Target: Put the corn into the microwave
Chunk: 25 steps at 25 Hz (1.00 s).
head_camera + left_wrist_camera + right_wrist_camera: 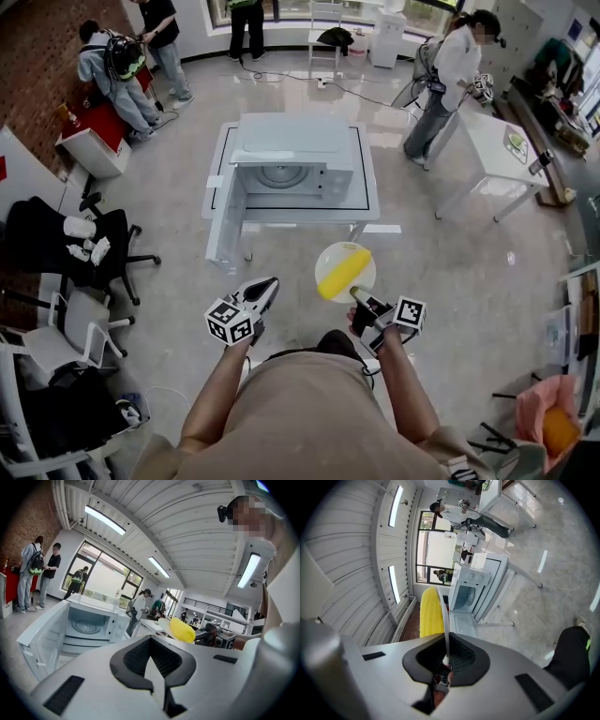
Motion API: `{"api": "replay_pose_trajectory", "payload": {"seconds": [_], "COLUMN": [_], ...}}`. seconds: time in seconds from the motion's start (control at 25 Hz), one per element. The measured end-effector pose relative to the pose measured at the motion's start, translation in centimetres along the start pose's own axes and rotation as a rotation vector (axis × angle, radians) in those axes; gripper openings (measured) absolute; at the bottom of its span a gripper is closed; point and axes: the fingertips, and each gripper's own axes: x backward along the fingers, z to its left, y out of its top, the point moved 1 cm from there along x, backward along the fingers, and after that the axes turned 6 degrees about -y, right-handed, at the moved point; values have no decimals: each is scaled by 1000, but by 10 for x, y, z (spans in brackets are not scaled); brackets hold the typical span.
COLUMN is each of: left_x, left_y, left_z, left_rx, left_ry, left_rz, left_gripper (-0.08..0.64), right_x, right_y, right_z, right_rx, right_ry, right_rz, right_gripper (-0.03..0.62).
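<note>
A yellow corn cob lies on a small white plate. My right gripper is shut on that plate's near rim and holds it in the air in front of me. In the right gripper view the plate is seen edge-on between the jaws, with the corn on its left side. The white microwave stands on a white table ahead, its door swung open to the left and its glass turntable showing. My left gripper is held beside the plate, shut and holding nothing.
Black office chairs stand at the left by a brick wall. Several people stand at the far side of the room, one beside a second white table on the right. A pink bag sits at the lower right. Pale floor surrounds the microwave table.
</note>
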Motion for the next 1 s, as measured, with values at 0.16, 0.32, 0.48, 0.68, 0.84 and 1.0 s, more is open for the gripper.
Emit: {"api": "replay_pose_trajectory", "payload": {"seconds": [0.16, 0.32, 0.48, 0.68, 0.84, 1.0], "left_x": [-18, -39, -64, -89, -98, -105], "left_y": [5, 14, 23, 32, 23, 29], "left_z": [-1, 1, -4, -2, -16, -15], "left_rx": [-14, -8, -2, -4, 23, 5], "left_ry": [26, 71, 119, 206, 260, 301], "left_rz": [-1, 0, -8, -43, -54, -62], "left_gripper": [-2, -2, -2, -2, -2, -2], "right_x": [2, 3, 7, 3, 6, 2], "right_y": [20, 43, 68, 95, 107, 125], "right_z": [-5, -7, -5, 1, -8, -5], "right_rx": [11, 16, 31, 38, 34, 63], "right_ry": [-3, -27, -33, -15, -31, -33], "right_rz": [31, 78, 126, 185, 232, 259], "right_gripper": [20, 20, 20, 20, 20, 20]}}
